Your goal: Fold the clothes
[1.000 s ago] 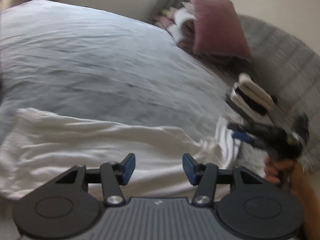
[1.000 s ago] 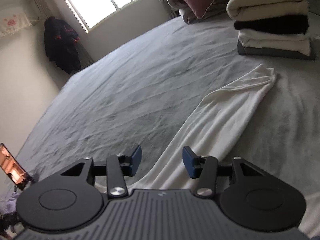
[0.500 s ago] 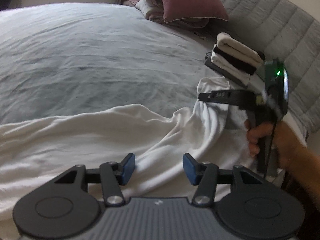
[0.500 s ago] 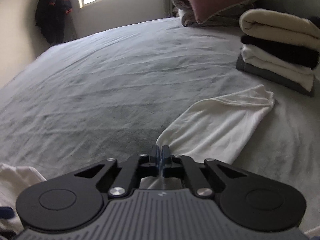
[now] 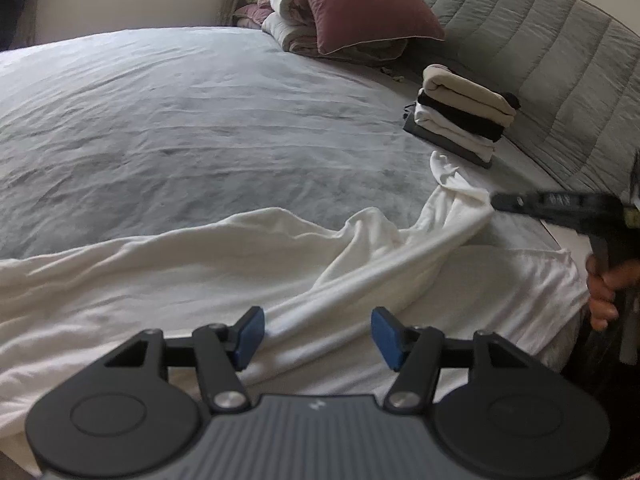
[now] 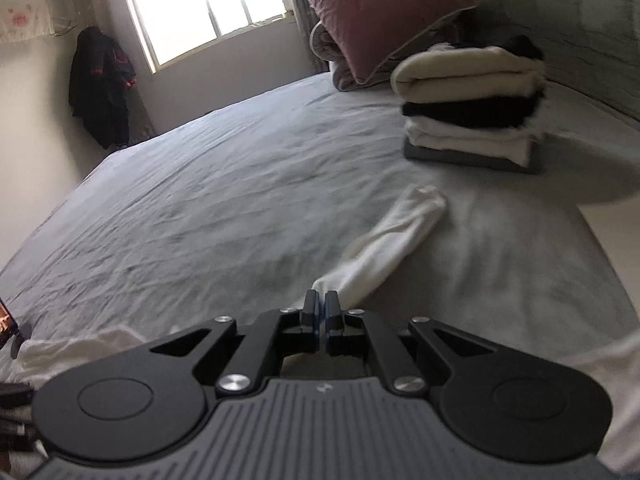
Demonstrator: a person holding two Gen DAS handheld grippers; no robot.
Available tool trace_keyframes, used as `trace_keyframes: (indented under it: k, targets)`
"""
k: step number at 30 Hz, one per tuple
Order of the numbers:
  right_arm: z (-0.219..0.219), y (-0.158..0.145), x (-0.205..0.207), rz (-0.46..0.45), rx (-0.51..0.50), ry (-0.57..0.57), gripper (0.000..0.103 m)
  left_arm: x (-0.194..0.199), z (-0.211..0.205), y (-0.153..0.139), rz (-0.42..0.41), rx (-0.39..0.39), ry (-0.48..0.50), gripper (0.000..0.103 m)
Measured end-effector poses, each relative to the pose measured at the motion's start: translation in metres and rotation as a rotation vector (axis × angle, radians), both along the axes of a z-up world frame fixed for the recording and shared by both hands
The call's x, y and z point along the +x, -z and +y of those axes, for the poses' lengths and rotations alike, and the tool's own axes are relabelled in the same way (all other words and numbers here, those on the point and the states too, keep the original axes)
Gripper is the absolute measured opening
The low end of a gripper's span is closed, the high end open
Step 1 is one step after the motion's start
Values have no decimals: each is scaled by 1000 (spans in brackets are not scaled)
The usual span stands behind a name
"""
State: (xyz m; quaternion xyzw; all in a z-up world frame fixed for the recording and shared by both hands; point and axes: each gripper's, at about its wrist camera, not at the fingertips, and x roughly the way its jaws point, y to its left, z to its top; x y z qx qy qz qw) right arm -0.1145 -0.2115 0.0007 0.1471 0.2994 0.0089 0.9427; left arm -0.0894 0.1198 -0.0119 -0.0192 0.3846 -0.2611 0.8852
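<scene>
A white long-sleeved garment [image 5: 168, 276] lies spread across the near part of the grey bed. My left gripper [image 5: 316, 334] hovers open just above its body, nothing between the blue pads. One sleeve [image 6: 394, 242] runs toward the folded stack. My right gripper [image 6: 321, 306] is shut on that sleeve near the shoulder end, lifting it a little; in the left wrist view the right gripper [image 5: 496, 202] pinches the raised sleeve [image 5: 448, 216], held by a person's hand [image 5: 606, 288].
A stack of folded clothes [image 5: 464, 114] in cream, black and white sits at the right by the quilted grey headboard [image 5: 552, 52]. A maroon pillow [image 5: 360, 4] and rolled bedding lie at the far end. A dark coat [image 6: 102, 84] hangs beside the window.
My right gripper closed on the sleeve, having been open a second ago, and has since pulled it up and back. The left gripper swung round to face the headboard and stays open.
</scene>
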Motion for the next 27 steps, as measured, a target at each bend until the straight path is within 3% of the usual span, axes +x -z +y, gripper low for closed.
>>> trace_keyframes:
  k: [8,10,11,13,14,15,17,22,27]
  targets:
    - [-8,37,-26,95,4,9,0,-13,-13,-3,-58,33,67,61]
    - [-10,37,-24,94,22,8,4,-13,-18,-4,-64,39,74,61]
    - [-10,34,-21,90,24,4,12,-12,-20,-4,-66,39,78,61]
    - [-9,27,-14,80,17,-10,15,-10,-26,-5,-71,33,88,62]
    - [-8,23,-10,75,14,-16,22,-9,-30,-4,-71,29,92,63]
    - [-8,20,-7,70,10,-23,38,-7,-34,-4,-71,25,95,64]
    - [-4,14,3,57,-23,-41,53,-5,-42,-4,-72,19,104,65]
    - [6,11,35,66,-106,-82,53,0,-70,0,-95,11,163,65]
    - [-8,15,71,103,-56,-55,53,4,-97,4,-117,0,227,64]
